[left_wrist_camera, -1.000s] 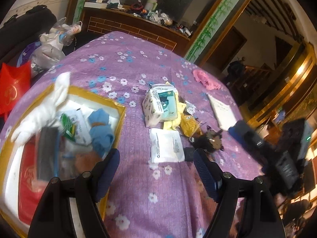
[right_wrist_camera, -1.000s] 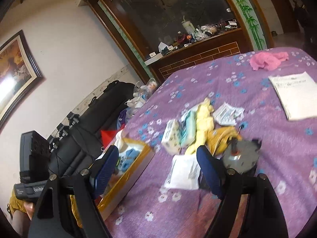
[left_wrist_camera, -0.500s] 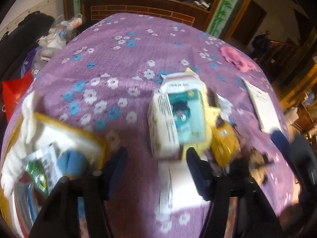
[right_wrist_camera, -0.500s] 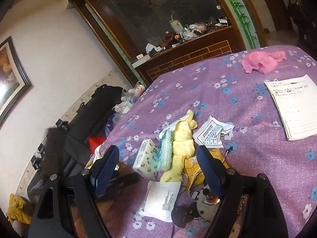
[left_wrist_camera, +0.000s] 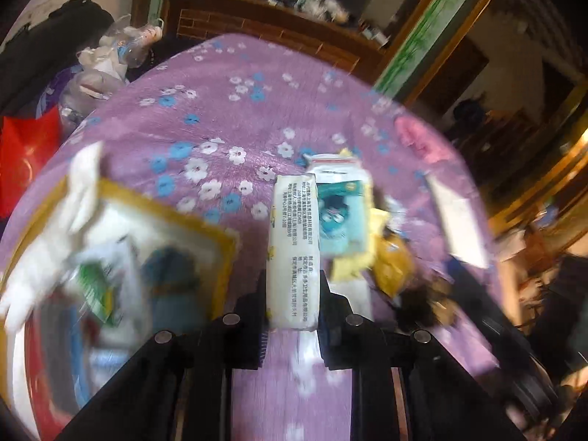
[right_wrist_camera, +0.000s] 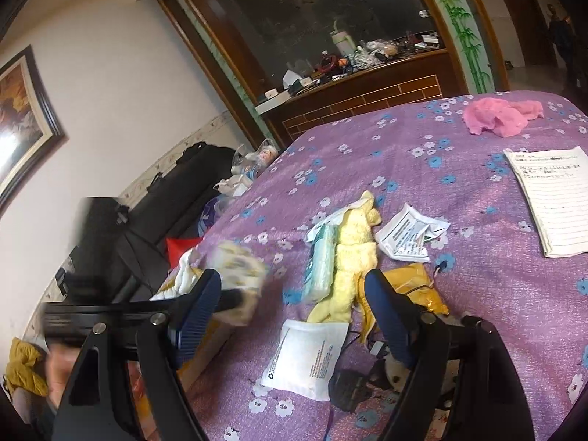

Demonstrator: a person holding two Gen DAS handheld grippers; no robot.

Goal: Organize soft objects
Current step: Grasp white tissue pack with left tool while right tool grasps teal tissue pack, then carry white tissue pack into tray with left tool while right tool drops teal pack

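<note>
Clenched on a white tissue pack [left_wrist_camera: 293,253], the jaws of the left gripper [left_wrist_camera: 292,316] hold it upright between their pads, lifted off the purple flowered surface [left_wrist_camera: 228,110]; the right gripper [right_wrist_camera: 294,316] hangs with its jaws spread wide and nothing between them. Just left of the left jaws sits the yellow-rimmed box [left_wrist_camera: 220,242], already holding a blue cloth and other soft things, and I judge the step in hand is carrying the pack there: keep the squeeze light, clear the rim, and let go low inside. Just ahead of the right jaws lie a flat white sachet [right_wrist_camera: 305,356], a yellow plush toy [right_wrist_camera: 352,257] and a teal wipes pack [right_wrist_camera: 319,261] touching it. Farther off rest a lined notepad [right_wrist_camera: 551,198] and a pink cloth [right_wrist_camera: 492,119]. Beyond stands a dark wooden cabinet [right_wrist_camera: 367,88] cluttered on top.
</note>
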